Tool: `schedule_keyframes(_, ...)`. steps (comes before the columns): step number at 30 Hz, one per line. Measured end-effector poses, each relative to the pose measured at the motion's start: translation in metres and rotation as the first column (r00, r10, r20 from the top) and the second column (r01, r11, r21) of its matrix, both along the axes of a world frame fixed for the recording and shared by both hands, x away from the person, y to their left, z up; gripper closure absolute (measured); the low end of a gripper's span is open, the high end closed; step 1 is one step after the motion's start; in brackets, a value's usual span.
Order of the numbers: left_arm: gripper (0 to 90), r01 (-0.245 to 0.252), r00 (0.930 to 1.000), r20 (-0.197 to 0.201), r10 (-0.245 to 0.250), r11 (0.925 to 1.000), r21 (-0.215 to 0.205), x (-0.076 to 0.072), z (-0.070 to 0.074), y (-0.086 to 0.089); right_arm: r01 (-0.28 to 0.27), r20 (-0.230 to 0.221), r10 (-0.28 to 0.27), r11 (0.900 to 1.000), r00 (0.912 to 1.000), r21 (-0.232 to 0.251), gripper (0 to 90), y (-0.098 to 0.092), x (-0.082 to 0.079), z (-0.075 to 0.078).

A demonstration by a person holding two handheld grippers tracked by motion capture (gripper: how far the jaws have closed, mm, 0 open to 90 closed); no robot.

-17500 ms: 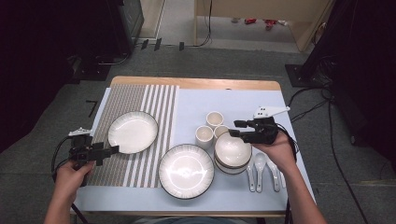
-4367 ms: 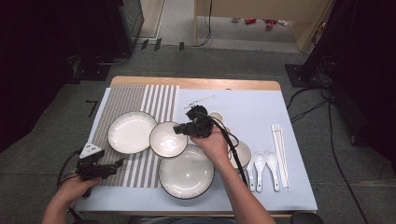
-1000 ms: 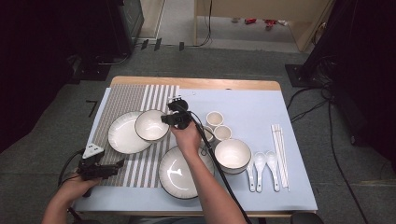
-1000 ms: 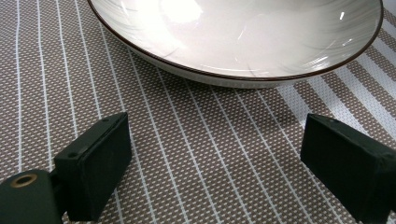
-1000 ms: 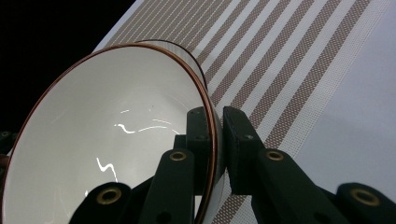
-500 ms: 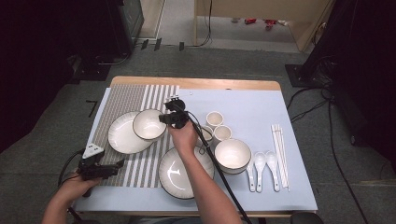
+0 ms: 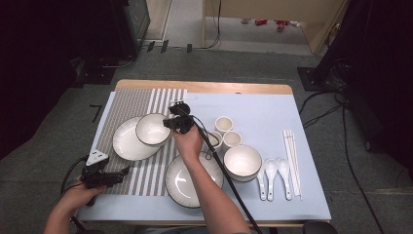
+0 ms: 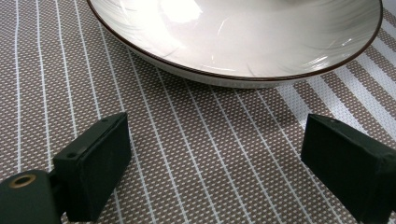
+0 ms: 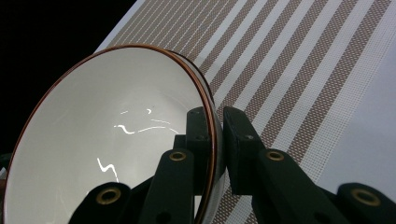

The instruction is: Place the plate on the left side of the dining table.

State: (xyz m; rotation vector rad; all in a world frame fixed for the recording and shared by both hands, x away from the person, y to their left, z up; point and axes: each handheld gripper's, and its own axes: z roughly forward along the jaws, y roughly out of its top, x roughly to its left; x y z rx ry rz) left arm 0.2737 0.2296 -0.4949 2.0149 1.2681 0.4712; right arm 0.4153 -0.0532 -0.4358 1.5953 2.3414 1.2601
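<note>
Mid-carry, by the look of it: right hand-held gripper (image 7: 171,122) clamped on the rim of a small bowl (image 7: 152,129), one jaw inside and one outside, as seen in the right gripper view (image 9: 215,140); bowl tilted, held over the 1 o'clock part of the plate (image 7: 131,142) on the striped mat (image 7: 146,170); whether bowl touches plate, hard to tell; left hand-held gripper (image 7: 113,176) parked at 7 o'clock of the plate, jaws wide apart with nothing between, low over the mat; likely next: level the bowl, centre it on the plate, lower gently, then release; risk of clinking rim on plate; more dishes waiting on the worktop (image 7: 253,105) at 3 o'clock.
</note>
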Motion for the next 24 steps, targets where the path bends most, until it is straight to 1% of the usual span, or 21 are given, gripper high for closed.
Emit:
schedule_keyframes(3,8.5,0.0,1.0,0.001,0.0,1.0,0.0,0.0,0.0,0.0,-0.011,0.004,0.011,1.0,0.9999,-0.028,81.5,0.006,0.0,-0.001)
schedule_keyframes(6,8.5,0.0,1.0,0.0,0.0,1.0,-0.003,0.0,0.0,0.0,-0.016,0.004,0.016,0.999,0.9999,-0.035,81.5,0.009,0.0,-0.003)
schedule_keyframes(8,8.5,0.0,1.0,0.0,0.0,1.0,-0.004,0.0,0.0,0.0,-0.014,-0.004,0.014,0.999,0.9999,-0.034,81.5,0.01,0.0,-0.005)
schedule_keyframes(15,8.5,0.0,1.0,0.002,0.0,1.0,0.001,0.0,0.0,0.0,-0.016,-0.004,0.016,0.999,0.9999,-0.039,81.5,0.014,0.0,-0.008)
schedule_keyframes(20,8.5,0.001,1.0,0.003,-0.001,1.0,0.004,0.0,0.0,0.0,0.001,-0.017,-0.002,1.0,0.9999,-0.028,81.4,0.015,0.002,-0.01)
schedule_keyframes(24,8.5,0.0,1.0,0.002,0.0,1.0,0.002,0.0,0.0,0.0,0.006,-0.018,-0.006,1.0,0.9998,-0.021,81.1,0.018,0.001,-0.013)
